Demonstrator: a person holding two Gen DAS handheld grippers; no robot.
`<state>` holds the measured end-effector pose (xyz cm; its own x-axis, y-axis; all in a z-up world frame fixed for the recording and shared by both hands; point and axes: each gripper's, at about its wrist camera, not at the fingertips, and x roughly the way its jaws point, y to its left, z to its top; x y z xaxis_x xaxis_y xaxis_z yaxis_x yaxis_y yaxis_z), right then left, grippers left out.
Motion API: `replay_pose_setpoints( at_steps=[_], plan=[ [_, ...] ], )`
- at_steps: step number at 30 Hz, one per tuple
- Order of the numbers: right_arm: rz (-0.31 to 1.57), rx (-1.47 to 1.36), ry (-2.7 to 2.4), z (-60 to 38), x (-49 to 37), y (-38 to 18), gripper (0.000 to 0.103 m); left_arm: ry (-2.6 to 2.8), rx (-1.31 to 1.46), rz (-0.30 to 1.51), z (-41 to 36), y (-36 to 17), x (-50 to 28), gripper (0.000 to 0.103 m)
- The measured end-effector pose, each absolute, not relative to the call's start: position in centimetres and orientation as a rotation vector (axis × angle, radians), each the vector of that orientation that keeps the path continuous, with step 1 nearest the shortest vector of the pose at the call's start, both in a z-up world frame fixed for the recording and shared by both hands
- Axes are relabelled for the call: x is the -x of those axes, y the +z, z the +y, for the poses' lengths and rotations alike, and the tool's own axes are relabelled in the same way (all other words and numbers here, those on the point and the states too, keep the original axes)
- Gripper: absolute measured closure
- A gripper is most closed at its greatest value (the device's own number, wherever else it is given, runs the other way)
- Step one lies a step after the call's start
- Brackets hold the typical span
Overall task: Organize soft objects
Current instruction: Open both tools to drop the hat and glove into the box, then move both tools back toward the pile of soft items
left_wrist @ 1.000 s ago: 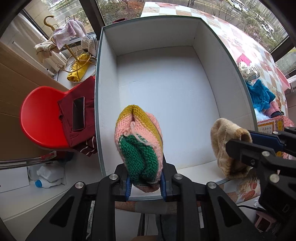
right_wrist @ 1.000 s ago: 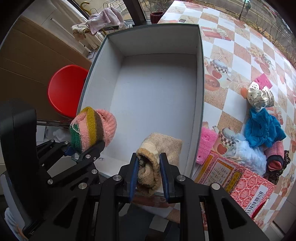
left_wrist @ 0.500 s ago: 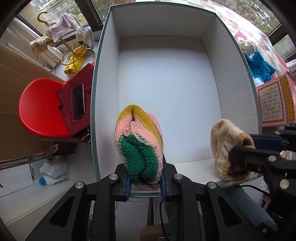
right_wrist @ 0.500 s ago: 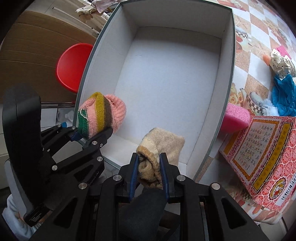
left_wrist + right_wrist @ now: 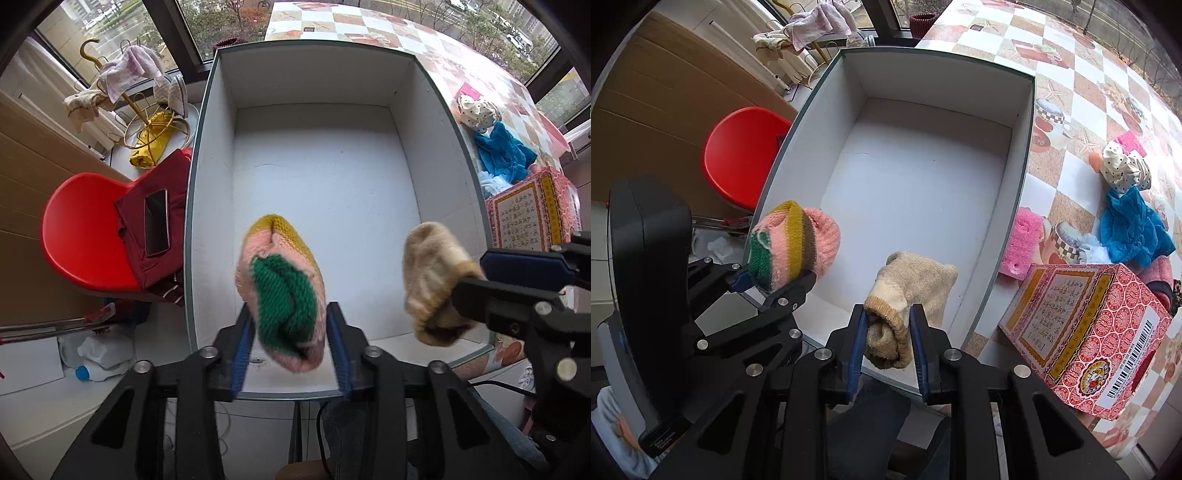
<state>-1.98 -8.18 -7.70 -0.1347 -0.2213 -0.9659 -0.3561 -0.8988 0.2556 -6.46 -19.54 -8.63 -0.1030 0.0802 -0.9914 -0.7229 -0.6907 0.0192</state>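
Note:
My left gripper (image 5: 291, 332) has its jaws spread apart, with a pink, yellow and green knit roll (image 5: 282, 291) between them, blurred with motion, over the near end of a large white box (image 5: 207, 155). The roll also shows in the right wrist view (image 5: 790, 245). My right gripper (image 5: 888, 328) holds a rolled beige sock (image 5: 905, 295) with its jaws widened, above the box's near edge; the sock also shows in the left wrist view (image 5: 432, 284). The box inside is bare.
On the checkered table (image 5: 1071, 74) right of the box lie a pink sponge (image 5: 1021, 245), a blue cloth (image 5: 1132, 229), a dotted cloth (image 5: 1123, 170) and a red patterned carton (image 5: 1089, 332). A red chair (image 5: 85, 229) with a maroon bag and phone stands left.
Both grippers' jaws have widened. The knit roll and the beige sock have loosened and sag between the pads. Both grippers pulled back a little above the box's near end.

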Motion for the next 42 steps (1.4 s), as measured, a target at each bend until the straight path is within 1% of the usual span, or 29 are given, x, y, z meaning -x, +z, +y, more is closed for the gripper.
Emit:
replay_pose_setpoints(
  at_steps=[1, 2, 3, 4, 6, 7, 8, 10, 12, 16, 25, 33, 42],
  plan=[
    [0.666, 1.992, 2.2, -8.2, 2.0, -7.5, 0.047, 1.853, 1.601, 0.708, -19.5, -8.4, 6.4, 0.03],
    [0.662, 1.98, 2.205, -8.0, 1.9, -7.2, 0.022, 1.857, 1.592, 0.694, -19.5, -8.3, 6.4, 0.019],
    [0.647, 1.962, 2.205, -7.9, 1.8, -6.9, 0.02, 1.868, 1.579, 0.678, -19.5, -8.4, 6.5, 0.019],
    [0.625, 1.944, 2.21, -7.8, 1.7, -6.5, 0.02, 1.875, 1.567, 0.671, -19.5, -8.5, 6.6, 0.019],
    [0.625, 1.919, 2.227, -7.4, 1.6, -5.8, 0.02, 1.882, 1.563, 0.662, -19.5, -8.8, 7.0, 0.013],
    [0.618, 1.905, 2.231, -7.3, 1.5, -5.5, 0.015, 1.883, 1.569, 0.647, -19.5, -9.0, 7.3, 0.007],
    [0.596, 1.895, 2.231, -7.4, 1.7, -5.2, 0.008, 1.884, 1.579, 0.63, -19.5, -9.3, 7.6, 0.0],
    [0.541, 1.87, 2.228, -7.3, 1.7, -4.8, 0.001, 1.887, 1.59, 0.607, -19.6, -9.7, 8.0, 0.0],
    [0.54, 1.842, 2.244, -7.1, 1.8, -4.3, 0.001, 1.892, 1.594, 0.608, -19.4, -10.1, 8.2, 0.0],
    [0.475, 1.795, 2.26, -7.0, 2.1, -3.3, 0.001, 1.894, 1.585, 0.614, -19.3, -10.6, 8.7, 0.0],
    [0.489, 1.741, 2.272, -6.5, 1.7, -2.0, 0.001, 1.919, 1.554, 0.629, -19.2, -7.8, 8.7, 0.0],
    [0.546, 1.665, 2.28, -4.6, 1.0, -0.6, 0.001, 1.966, 1.496, 0.707, -17.5, -5.0, 7.3, 0.0],
    [0.654, 1.552, 2.253, -0.4, -0.9, 1.5, 0.001, 1.967, 1.453, 0.755, -15.9, -4.0, 7.0, 0.0]
  ],
)
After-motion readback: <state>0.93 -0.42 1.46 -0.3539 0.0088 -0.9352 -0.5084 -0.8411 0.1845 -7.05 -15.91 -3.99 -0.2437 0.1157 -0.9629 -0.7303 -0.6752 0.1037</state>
